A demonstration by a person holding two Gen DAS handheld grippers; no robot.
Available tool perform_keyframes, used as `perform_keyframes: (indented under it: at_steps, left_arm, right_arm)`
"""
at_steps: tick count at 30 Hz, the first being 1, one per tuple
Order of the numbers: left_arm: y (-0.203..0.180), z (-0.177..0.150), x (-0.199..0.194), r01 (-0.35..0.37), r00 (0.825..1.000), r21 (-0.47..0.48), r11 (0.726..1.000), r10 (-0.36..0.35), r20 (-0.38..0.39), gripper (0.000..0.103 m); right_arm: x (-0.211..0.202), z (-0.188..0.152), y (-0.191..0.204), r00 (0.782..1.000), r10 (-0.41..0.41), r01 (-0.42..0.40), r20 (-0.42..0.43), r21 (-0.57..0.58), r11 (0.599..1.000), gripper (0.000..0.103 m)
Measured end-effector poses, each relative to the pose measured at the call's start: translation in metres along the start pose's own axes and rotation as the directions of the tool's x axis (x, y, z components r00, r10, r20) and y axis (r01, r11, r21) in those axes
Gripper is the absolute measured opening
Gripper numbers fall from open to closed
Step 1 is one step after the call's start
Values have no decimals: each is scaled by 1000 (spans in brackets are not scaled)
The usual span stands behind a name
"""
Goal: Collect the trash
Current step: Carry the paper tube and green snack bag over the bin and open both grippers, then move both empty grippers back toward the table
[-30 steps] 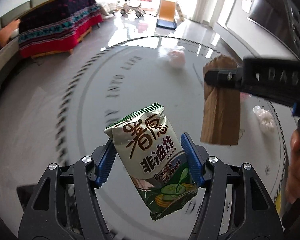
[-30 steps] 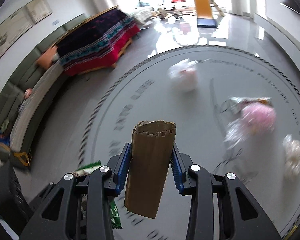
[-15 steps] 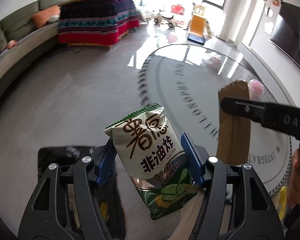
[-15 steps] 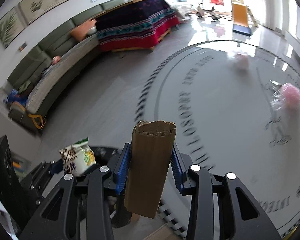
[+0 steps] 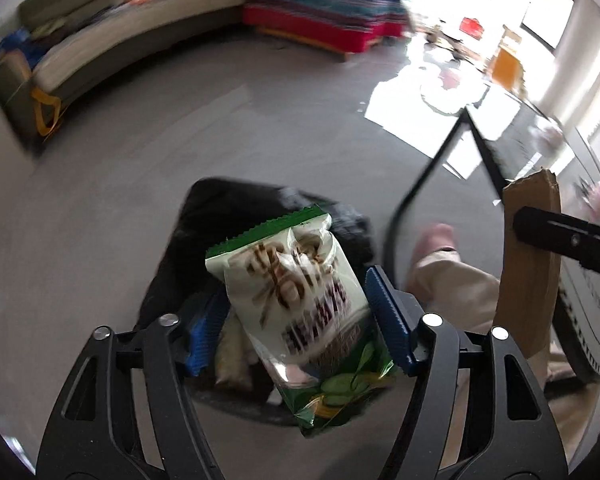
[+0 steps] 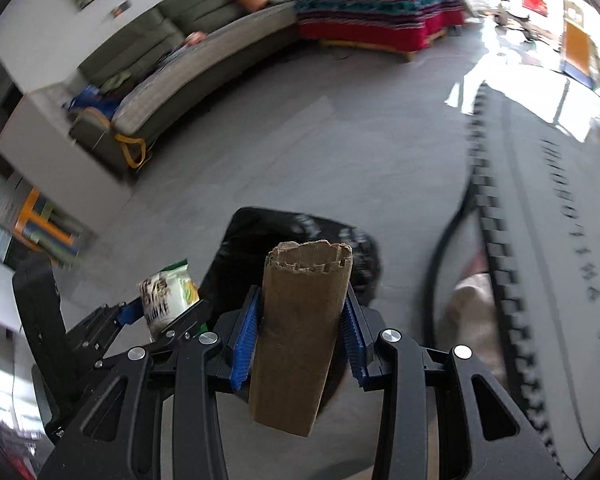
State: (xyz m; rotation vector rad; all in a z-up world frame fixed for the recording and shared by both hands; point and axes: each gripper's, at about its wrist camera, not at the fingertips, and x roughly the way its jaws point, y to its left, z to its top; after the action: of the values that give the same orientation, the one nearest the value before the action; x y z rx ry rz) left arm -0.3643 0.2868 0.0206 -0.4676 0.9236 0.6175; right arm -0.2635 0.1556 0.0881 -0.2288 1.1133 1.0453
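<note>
Trash bag (image 5: 236,216) is gaping under a light, crinkly, slippery snack packet (image 5: 300,308) slipping between the left gripper's (image 5: 296,332) just-widening jaws; the right gripper (image 6: 298,340), loosening, is barely pinching stiff cardboard (image 6: 300,332) mid-length.

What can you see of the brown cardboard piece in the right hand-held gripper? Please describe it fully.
The brown cardboard piece is a long, flat, corrugated strip with a torn, ragged top edge. It stands nearly upright between the blue ribbed pads of the right hand-held gripper, whose jaws have just been opening a little. Its lower end hangs free. Behind and below it lies the black bin bag on the grey floor.
</note>
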Motion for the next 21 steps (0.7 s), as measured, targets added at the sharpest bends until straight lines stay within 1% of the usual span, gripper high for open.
perform_keyframes:
  at_steps: [1, 2, 3, 5, 7, 10, 15, 21]
  left_arm:
    - [8, -4, 0, -16, 1000, -15, 1000, 16, -9, 96]
    - [19, -7, -1, -48, 999, -34, 998, 48, -5, 97]
    - [26, -12, -3, -72, 997, -44, 996, 72, -6, 97]
    - [38, -15, -3, -114, 993, -64, 992, 112, -24, 97]
    - [46, -17, -5, -123, 992, -85, 989, 121, -27, 97]
    - [53, -17, -5, -120, 993, -102, 988, 117, -29, 97]
    - [43, -16, -5, -95, 995, -79, 992, 93, -26, 97]
    - [13, -8, 2, -56, 998, -27, 998, 56, -31, 97]
  right_arm:
    - [7, 3, 9, 1000, 22, -22, -18, -13, 1000, 52]
    - [16, 5, 20, 999, 30, -32, -45, -33, 999, 71]
    - [25, 8, 32, 998, 13, -16, -54, -60, 998, 76]
    - [30, 10, 42, 999, -26, 24, -29, -85, 996, 76]
    - [34, 9, 48, 999, -17, 14, -29, -92, 996, 76]
    - [32, 7, 44, 999, -5, 2, -33, -77, 997, 76]
    - [23, 3, 26, 1000, -6, 5, -22, -59, 998, 76]
    - [6, 1, 7, 1000, -7, 8, 7, -27, 1000, 76]
